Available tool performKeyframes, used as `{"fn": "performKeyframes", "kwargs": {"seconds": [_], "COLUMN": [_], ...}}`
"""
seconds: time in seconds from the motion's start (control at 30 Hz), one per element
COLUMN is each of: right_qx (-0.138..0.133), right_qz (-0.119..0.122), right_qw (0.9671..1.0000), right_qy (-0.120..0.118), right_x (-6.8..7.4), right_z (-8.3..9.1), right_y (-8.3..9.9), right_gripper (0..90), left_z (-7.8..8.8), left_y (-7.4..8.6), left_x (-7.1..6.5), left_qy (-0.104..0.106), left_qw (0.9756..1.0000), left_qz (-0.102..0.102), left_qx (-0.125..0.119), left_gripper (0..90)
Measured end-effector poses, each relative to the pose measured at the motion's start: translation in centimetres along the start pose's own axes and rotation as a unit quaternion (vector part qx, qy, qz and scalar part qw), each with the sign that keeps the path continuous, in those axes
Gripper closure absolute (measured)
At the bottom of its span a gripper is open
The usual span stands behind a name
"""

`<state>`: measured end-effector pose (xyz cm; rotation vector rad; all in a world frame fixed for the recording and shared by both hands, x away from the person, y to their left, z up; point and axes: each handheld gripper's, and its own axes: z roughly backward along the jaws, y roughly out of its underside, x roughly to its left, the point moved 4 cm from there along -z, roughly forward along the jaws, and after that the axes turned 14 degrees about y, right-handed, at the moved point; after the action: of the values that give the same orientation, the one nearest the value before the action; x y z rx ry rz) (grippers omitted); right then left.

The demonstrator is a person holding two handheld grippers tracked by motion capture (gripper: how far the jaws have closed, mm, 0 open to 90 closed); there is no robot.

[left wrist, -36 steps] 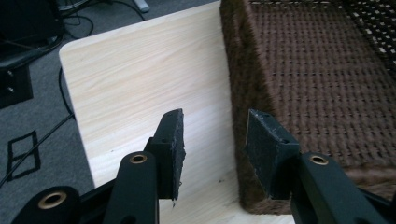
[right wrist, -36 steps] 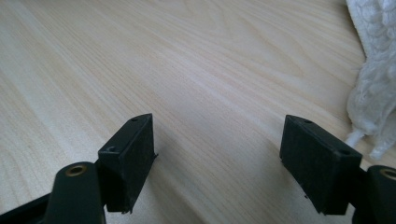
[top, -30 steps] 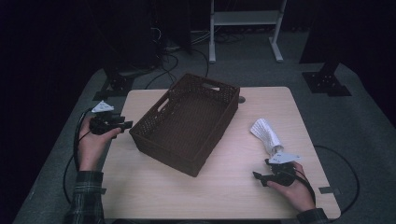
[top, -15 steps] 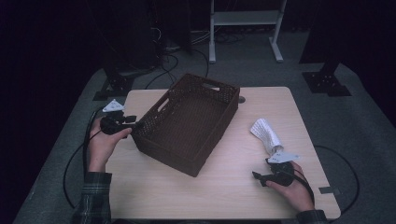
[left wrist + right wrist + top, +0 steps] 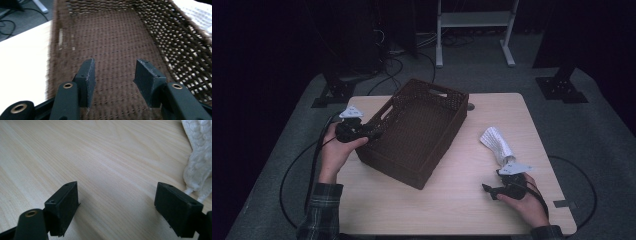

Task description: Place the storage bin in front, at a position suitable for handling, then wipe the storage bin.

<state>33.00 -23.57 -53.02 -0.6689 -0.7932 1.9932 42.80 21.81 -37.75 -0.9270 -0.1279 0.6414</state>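
The brown woven basket [image 5: 419, 132] sits mid-worktop [image 5: 462, 200], long axis running from near-left to far-right, and my left hand-held gripper [image 5: 374, 132] is right at its left rim, jaws half spread with nothing pinched, so the left hand is plainly the nearer one. The left gripper view looks straight down into the basket [image 5: 112, 50]. My right hand-held gripper [image 5: 487, 188] rests well apart at the near-right, jaws spread and empty; its own view shows the white cloth [image 5: 198, 157] just beside it.
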Motion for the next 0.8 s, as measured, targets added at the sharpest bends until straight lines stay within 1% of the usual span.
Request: {"fn": "performKeyframes", "kwargs": {"seconds": [0.03, 0.17, 0.2, 0.37, 0.43, 0.53, 0.57, 0.6, 0.63, 0.67, 0.7, 0.73, 0.8], "right_qx": [0.001, 0.000, 0.000, -0.001, -0.002, 0.000, 0.000, 0.000, 0.000, -0.001, 0.000, 0.000, 0.000], "right_qz": [0.000, 0.000, 0.000, 0.001, 0.004, 0.002, 0.002, 0.001, 0.001, 0.002, 0.001, 0.001, 0.002], "right_qw": [1.0000, 1.0000, 1.0000, 1.0000, 1.0000, 1.0000, 1.0000, 1.0000, 1.0000, 1.0000, 1.0000, 1.0000, 1.0000], "right_qy": [0.000, 0.001, 0.000, 0.000, 0.001, 0.000, 0.000, 0.000, 0.000, 0.000, -0.001, -0.001, -0.001], "right_x": [0.0, 0.0, 0.0, -0.1, -0.1, -0.1, -0.1, -0.1, -0.1, -0.1, -0.1, -0.1, -0.1], "right_z": [0.0, 0.0, 0.0, -0.1, -0.1, -0.1, -0.1, -0.1, -0.1, -0.1, -0.1, -0.1, -0.1], "right_y": [0.0, 0.0, 0.0, -0.1, -0.1, -0.1, -0.1, -0.1, -0.1, -0.1, -0.1, -0.1, -0.1], "right_gripper": [18.4, 18.4, 18.4, 18.4, 18.4, 18.4, 18.4, 18.3, 18.3, 18.3, 18.3, 18.3, 18.3], "left_z": [-0.5, -1.2, -1.7, -2.3, -2.5, -2.8, -3.0, -3.3, -3.5, -3.6, -3.6, -4.0, -4.2], "left_y": [-0.3, -0.7, -0.8, -1.0, -1.1, -1.4, -1.6, -2.0, -2.2, -2.4, -2.4, -2.7, -2.8], "left_x": [-0.4, -0.9, -1.3, -1.8, -2.2, -2.6, -2.8, -3.2, -3.5, -3.7, -3.7, -4.1, -4.2], "left_qy": [0.006, 0.013, 0.018, 0.024, 0.031, 0.032, 0.034, 0.038, 0.040, 0.044, 0.044, 0.049, 0.050], "left_qw": [1.0000, 0.9999, 0.9998, 0.9997, 0.9995, 0.9994, 0.9994, 0.9992, 0.9990, 0.9988, 0.9988, 0.9986, 0.9984], "left_qz": [-0.002, -0.004, -0.003, -0.007, -0.003, -0.009, -0.008, -0.014, -0.017, -0.019, -0.019, -0.022, -0.026], "left_qx": [-0.001, 0.000, 0.001, 0.006, 0.000, 0.007, 0.003, 0.004, 0.006, 0.004, 0.004, 0.003, 0.007], "left_gripper": [48.6, 48.3, 47.8, 46.8, 46.7, 46.8, 46.8, 47.1, 47.1, 47.0, 47.1, 47.1, 47.1]}}
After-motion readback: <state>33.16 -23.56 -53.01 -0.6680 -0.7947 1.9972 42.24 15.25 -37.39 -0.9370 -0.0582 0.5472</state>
